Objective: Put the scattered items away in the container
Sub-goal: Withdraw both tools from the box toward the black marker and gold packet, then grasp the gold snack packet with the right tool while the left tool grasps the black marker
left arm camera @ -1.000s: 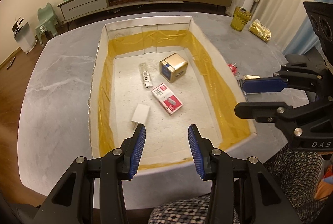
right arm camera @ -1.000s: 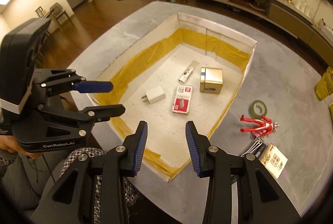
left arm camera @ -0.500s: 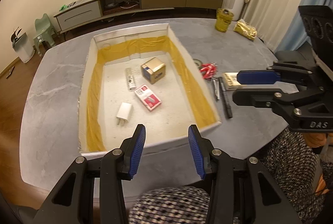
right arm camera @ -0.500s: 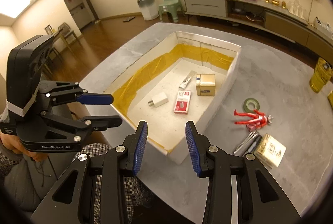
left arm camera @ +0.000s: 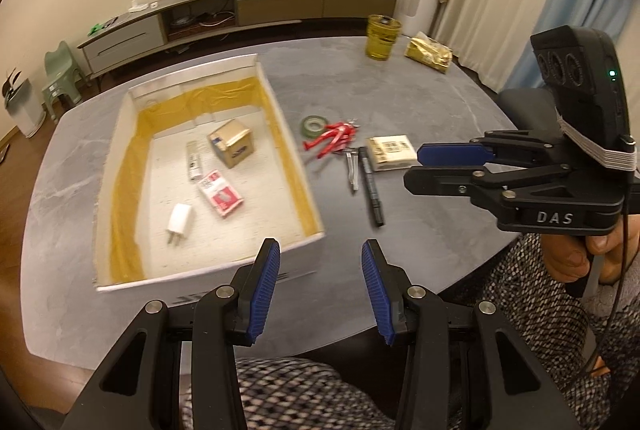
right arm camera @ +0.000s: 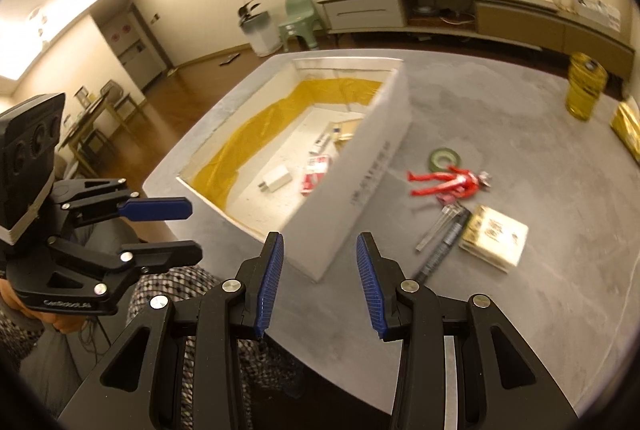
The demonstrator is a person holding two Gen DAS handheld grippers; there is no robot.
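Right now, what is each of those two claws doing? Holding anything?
Left gripper: open, holding nothing, above the table's near edge.
Right gripper: open, holding nothing, by the box corner.

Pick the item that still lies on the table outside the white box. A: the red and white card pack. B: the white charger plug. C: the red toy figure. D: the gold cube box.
C: the red toy figure lies on the grey table to the right of the white box, next to the green tape roll; the other three sit inside the box.
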